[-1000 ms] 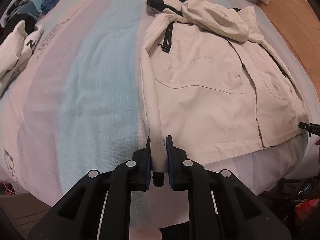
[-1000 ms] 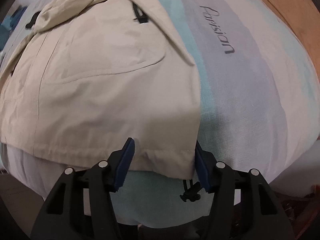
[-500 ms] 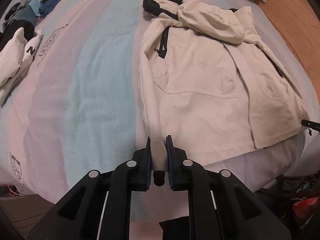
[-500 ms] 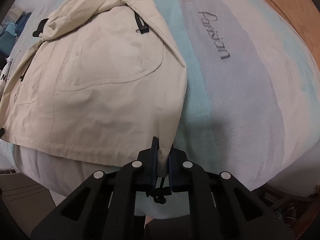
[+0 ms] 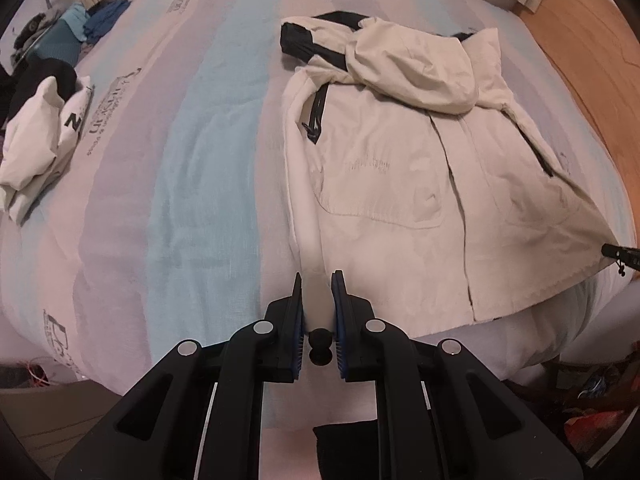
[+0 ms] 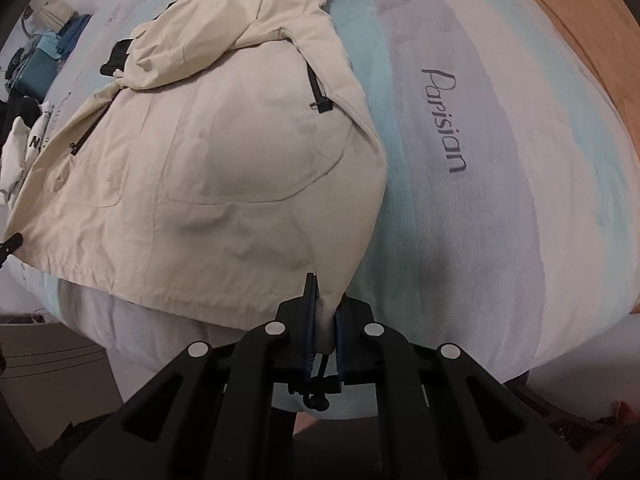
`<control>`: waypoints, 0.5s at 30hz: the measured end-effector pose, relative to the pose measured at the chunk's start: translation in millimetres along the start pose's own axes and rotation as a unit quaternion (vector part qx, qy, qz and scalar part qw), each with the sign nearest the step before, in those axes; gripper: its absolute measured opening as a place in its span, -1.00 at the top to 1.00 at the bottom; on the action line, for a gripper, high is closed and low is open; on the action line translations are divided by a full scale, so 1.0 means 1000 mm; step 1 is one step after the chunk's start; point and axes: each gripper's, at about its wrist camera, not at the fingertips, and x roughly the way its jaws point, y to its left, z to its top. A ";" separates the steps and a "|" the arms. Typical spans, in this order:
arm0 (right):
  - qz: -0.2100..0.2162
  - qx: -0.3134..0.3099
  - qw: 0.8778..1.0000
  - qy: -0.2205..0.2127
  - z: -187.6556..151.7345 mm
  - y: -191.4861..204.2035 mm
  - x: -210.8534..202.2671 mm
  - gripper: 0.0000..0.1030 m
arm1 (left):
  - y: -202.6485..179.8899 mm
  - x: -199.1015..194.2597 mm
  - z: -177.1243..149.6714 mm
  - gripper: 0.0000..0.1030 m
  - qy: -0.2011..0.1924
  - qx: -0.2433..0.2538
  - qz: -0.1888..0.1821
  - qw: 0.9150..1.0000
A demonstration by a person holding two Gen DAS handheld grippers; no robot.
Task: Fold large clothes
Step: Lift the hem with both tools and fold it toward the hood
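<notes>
A striped bedspread covers the bed, and the cream hooded jacket lies spread on it, front up, hem toward the near edge. The left gripper is clamped on one hem corner, while the right gripper is pinched tight on the other.

right tool cut off at frame edge, jacket chest logo illegible
</notes>
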 end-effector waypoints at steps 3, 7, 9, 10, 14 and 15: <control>0.002 -0.004 1.000 0.006 0.006 0.001 -0.007 0.87 | 0.002 -0.005 0.006 0.78 0.007 -0.012 0.002 1.000; -0.001 -0.004 1.000 0.015 0.017 0.003 -0.016 0.87 | 0.005 -0.008 0.016 0.78 0.020 -0.010 -0.001 1.000; -0.006 0.000 1.000 0.018 0.024 0.004 -0.019 0.87 | 0.006 -0.010 0.025 0.78 0.025 0.001 -0.004 1.000; -0.008 0.003 1.000 0.021 0.027 0.005 -0.021 0.87 | 0.006 -0.009 0.028 0.78 0.031 0.003 -0.006 1.000; -0.023 0.025 0.999 0.037 0.045 0.012 -0.026 0.87 | 0.006 -0.010 0.048 0.78 0.064 0.014 -0.021 0.998; -0.030 0.027 0.998 0.039 0.050 0.015 -0.027 0.87 | 0.005 -0.013 0.054 0.78 0.065 0.023 -0.019 0.997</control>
